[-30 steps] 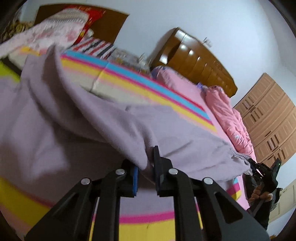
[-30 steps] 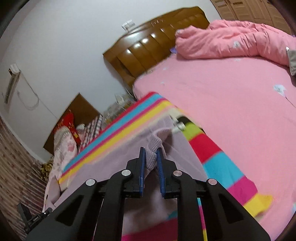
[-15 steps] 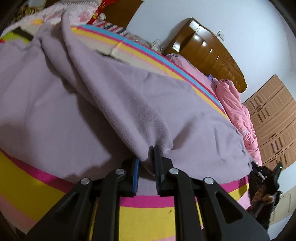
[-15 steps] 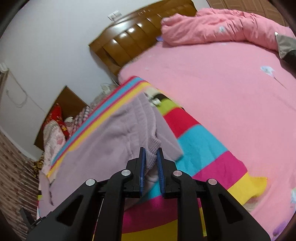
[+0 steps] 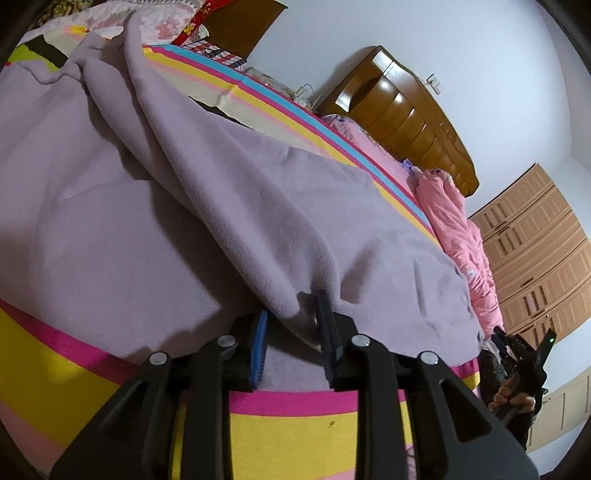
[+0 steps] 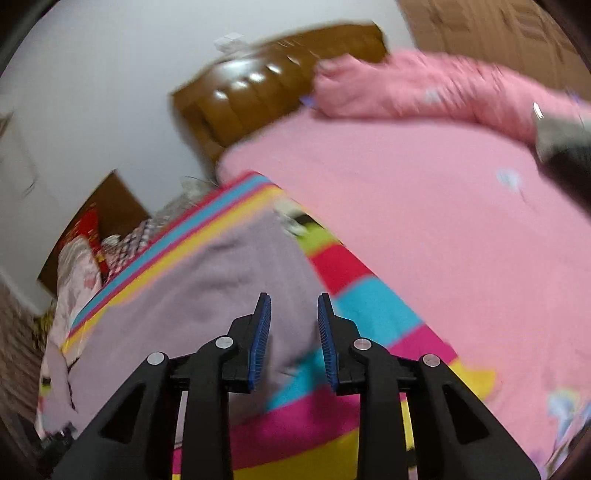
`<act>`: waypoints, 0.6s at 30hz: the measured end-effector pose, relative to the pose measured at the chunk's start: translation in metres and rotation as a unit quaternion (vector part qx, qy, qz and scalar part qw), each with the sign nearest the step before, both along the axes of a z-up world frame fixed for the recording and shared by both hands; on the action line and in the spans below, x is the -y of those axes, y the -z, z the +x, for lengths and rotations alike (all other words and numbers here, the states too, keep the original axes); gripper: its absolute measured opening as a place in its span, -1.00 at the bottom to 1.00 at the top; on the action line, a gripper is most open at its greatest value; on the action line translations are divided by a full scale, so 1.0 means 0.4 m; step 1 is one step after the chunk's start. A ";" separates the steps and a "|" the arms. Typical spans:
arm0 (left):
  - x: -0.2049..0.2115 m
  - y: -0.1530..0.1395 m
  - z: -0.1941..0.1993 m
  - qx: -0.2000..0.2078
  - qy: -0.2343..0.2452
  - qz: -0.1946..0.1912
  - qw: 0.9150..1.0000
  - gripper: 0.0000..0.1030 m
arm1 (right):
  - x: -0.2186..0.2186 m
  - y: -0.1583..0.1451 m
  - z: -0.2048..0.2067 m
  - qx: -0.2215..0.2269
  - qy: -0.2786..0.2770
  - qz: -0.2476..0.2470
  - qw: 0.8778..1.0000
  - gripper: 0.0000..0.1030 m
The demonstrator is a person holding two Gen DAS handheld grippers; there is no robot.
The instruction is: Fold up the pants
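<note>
The lilac pants (image 5: 184,206) lie spread on a striped blanket (image 5: 295,424), with one layer folded over toward me. My left gripper (image 5: 291,325) sits at the near edge of that fold. Its jaws are opening, and the cloth hangs loosely in the gap without being pinched. In the right wrist view, which is blurred, the pants (image 6: 221,280) end at a corner lying between and under my right gripper (image 6: 293,314). Those jaws are also opening and the blue pads stand off the cloth. The right gripper (image 5: 517,354), held in a hand, also shows at the far right of the left wrist view.
The striped blanket (image 6: 369,306) covers a bed with a pink sheet (image 6: 424,221). A bunched pink duvet (image 6: 424,88) lies by the wooden headboard (image 5: 399,110). A wardrobe (image 5: 535,251) stands behind. Pillows and bedding (image 5: 122,18) are piled at the far left.
Both grippers were shut on pants cloth and now have parted jaws. The left one came down with the fold onto the bed. The corner in the right one has dropped onto the blanket.
</note>
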State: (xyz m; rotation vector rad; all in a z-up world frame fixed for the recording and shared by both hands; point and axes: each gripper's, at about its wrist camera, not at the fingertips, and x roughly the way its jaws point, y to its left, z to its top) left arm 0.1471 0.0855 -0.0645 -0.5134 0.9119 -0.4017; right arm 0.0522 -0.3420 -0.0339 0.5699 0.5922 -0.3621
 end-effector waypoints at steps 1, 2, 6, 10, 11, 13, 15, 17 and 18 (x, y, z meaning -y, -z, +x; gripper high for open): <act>0.002 -0.001 -0.001 0.000 0.001 -0.003 1.000 -0.44 | -0.031 -0.014 0.017 0.009 -0.029 -0.007 1.000 -0.54; 0.002 -0.001 -0.001 0.001 0.001 -0.005 1.000 -0.39 | -0.056 -0.017 0.033 0.010 -0.054 -0.009 0.998 -0.54; 0.003 -0.003 -0.007 0.007 0.009 -0.026 1.000 -0.09 | -0.111 0.062 0.106 -0.061 -0.091 -0.023 0.994 -0.48; 0.011 -0.027 -0.019 0.019 0.024 -0.026 0.999 0.61 | -0.098 0.078 0.100 -0.053 -0.076 -0.001 0.996 -0.48; 0.011 -0.035 -0.022 0.025 0.016 -0.013 0.999 0.79 | -0.102 0.066 0.104 -0.057 -0.073 -0.008 0.996 -0.48; -0.004 -0.054 -0.030 0.045 -0.002 0.006 0.999 0.81 | -0.117 0.042 0.117 -0.060 -0.069 -0.027 0.995 -0.42; -0.030 -0.068 -0.027 0.054 -0.011 0.003 0.998 0.81 | -0.145 0.018 0.131 -0.054 -0.077 -0.038 0.995 0.23; -0.075 -0.079 -0.019 0.061 -0.040 -0.001 0.997 0.83 | -0.185 -0.013 0.147 -0.030 -0.096 -0.051 0.994 0.69; -0.102 -0.079 -0.016 0.062 -0.055 -0.004 0.997 0.83 | -0.206 -0.025 0.144 -0.018 -0.105 -0.056 0.993 0.69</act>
